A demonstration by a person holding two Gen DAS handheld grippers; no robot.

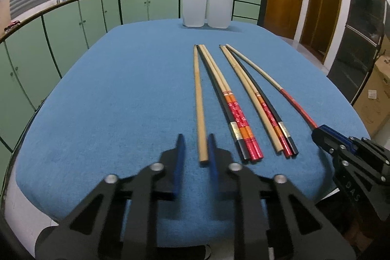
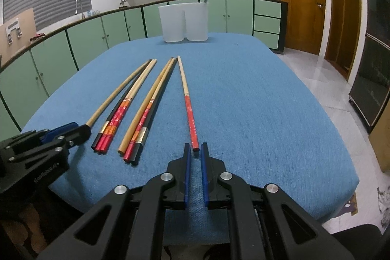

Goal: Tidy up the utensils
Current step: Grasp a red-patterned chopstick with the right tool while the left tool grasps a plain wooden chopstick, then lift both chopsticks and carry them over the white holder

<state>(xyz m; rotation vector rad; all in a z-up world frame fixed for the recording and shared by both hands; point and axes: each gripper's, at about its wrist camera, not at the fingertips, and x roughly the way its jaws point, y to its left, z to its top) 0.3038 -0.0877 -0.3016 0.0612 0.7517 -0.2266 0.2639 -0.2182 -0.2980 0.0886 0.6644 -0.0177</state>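
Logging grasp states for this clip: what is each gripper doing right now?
Left gripper: open, jaws straddling the plain wooden chopstick, not clamped.
Right gripper: open, the red-handled chopstick end between its tips.

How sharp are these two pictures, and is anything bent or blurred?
Left wrist view: the near tongs look soft, the chopsticks beyond sharp. Right wrist view: tongs crisper. Both: fisheye bows the counter, corners dark.
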